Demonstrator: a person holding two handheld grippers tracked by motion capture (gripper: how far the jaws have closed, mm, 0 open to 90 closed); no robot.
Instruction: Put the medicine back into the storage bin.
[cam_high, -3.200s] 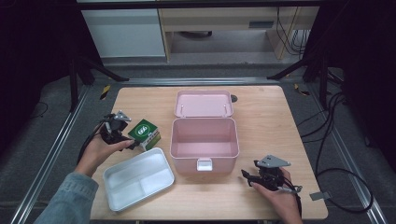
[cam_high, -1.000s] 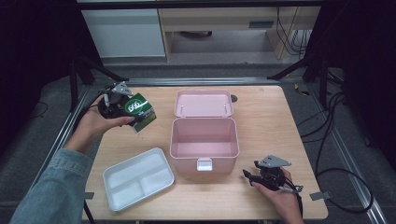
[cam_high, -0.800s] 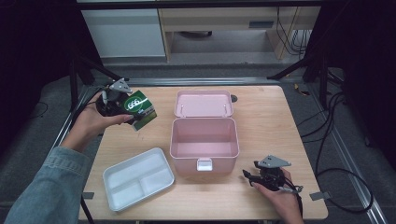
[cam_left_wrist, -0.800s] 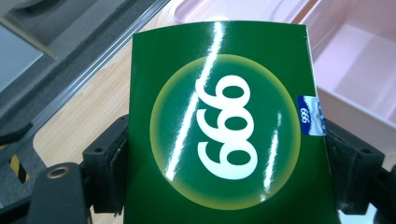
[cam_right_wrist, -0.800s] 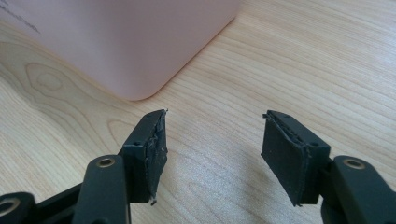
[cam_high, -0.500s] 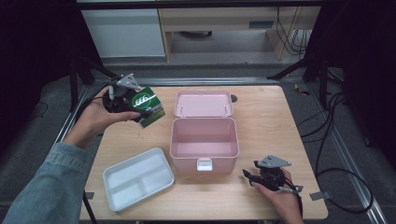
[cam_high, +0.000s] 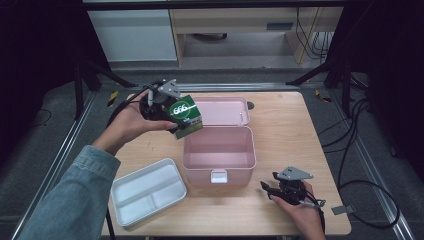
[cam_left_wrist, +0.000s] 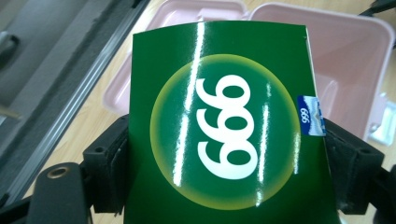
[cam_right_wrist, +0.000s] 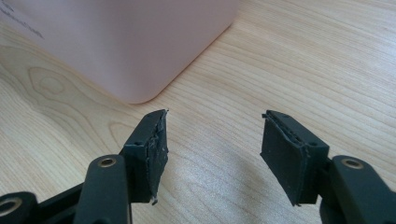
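Green box (cam_high: 186, 116) in transit, carried by my left tool (cam_high: 161, 100) at upper left of the high view, above the table (cam_high: 280, 120) and just over the near-left corner of the open pink case (cam_high: 219, 155). The 2 jaws pinch the box by its side faces; in the left gripper view the glossy panel marked 666 (cam_left_wrist: 224, 126) stands between them with the case and its lid (cam_left_wrist: 205, 9) beyond.

Risks, as I judge them. 1: the card is slick and held by its lower part alone, so a tilt could let it slide out short of the case. 2: a low approach could catch the box's bottom edge on the case rim and shove the case toward the white tray (cam_high: 148, 192).

Pose. My left forearm enters from lower left, wrist bent so the tool points toward the case, box tilted. My right tool (cam_high: 270, 188) rests low at lower right, beside the case's front corner (cam_right_wrist: 140, 88), jaws spread, nothing between them.
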